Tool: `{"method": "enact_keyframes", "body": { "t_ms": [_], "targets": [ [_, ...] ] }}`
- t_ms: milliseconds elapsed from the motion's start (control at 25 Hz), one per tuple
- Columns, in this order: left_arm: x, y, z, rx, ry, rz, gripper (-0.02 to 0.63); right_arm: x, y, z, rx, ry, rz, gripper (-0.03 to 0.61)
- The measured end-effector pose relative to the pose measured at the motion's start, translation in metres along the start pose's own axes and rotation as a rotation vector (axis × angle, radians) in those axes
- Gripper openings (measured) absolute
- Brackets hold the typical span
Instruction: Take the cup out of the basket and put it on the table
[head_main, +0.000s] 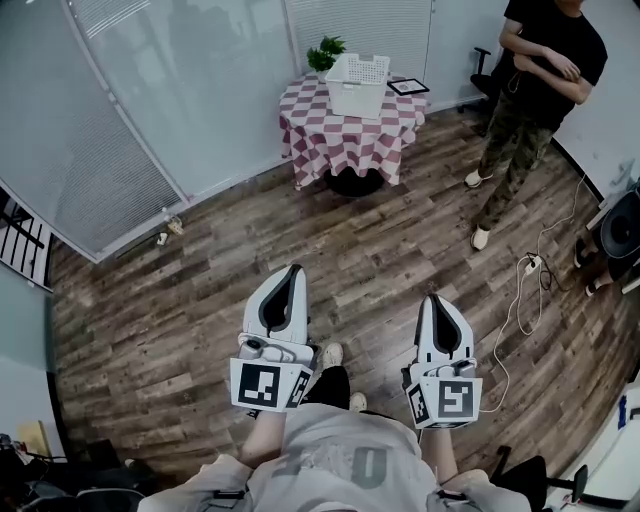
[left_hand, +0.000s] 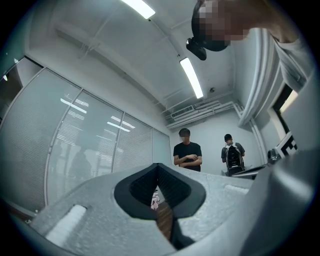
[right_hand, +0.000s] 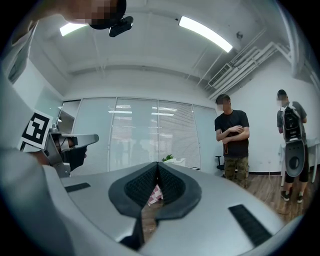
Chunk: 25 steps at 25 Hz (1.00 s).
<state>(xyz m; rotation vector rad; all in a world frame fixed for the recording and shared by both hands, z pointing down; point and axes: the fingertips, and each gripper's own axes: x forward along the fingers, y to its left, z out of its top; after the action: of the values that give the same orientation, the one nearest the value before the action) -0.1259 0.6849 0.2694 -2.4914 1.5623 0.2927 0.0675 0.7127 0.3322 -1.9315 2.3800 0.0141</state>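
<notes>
Far ahead, a white basket (head_main: 357, 85) stands on a round table (head_main: 345, 135) with a red and white checked cloth. No cup shows in any view; the basket's inside is hidden from here. My left gripper (head_main: 293, 272) and right gripper (head_main: 436, 300) are held side by side over the wooden floor, well short of the table, both pointing toward it. In the left gripper view the left gripper (left_hand: 158, 167) has its jaws together with nothing between them. The right gripper (right_hand: 158, 165) also has its tips meeting and is empty; the basket (right_hand: 177, 162) shows small just above it.
A person (head_main: 535, 90) with folded arms stands right of the table. A second person (left_hand: 233, 156) with a backpack shows further right. A plant (head_main: 325, 52) and a tablet (head_main: 408, 87) sit on the table. Cables and a power strip (head_main: 530, 265) lie on the floor at right. Glass walls with blinds (head_main: 150, 120) run along the left.
</notes>
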Motion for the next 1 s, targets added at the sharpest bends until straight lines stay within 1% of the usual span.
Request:
{"method": "enact_keyframes", "body": {
  "t_ms": [200,440,720,840,1000],
  "targets": [
    [0.043,0.029,-0.021,-0.014,-0.011,0.022,0.003,0.048,-0.012,-0.008,-0.009,0.007,0.01,0.011],
    [0.116,0.082,-0.037,-0.026,-0.032,0.039,0.003,0.139,-0.021,-0.001,-0.028,0.001,0.012,0.011],
    [0.208,0.15,-0.052,-0.038,-0.052,0.019,0.003,0.261,-0.025,0.002,0.002,-0.002,-0.002,0.011],
    [0.239,0.175,-0.057,-0.03,-0.061,0.01,0.003,0.3,-0.026,0.001,-0.012,-0.007,-0.016,0.011],
    [0.28,0.197,-0.069,-0.03,-0.051,0.007,0.003,0.341,-0.042,0.0,-0.005,-0.003,-0.049,0.011]
  ]
}}
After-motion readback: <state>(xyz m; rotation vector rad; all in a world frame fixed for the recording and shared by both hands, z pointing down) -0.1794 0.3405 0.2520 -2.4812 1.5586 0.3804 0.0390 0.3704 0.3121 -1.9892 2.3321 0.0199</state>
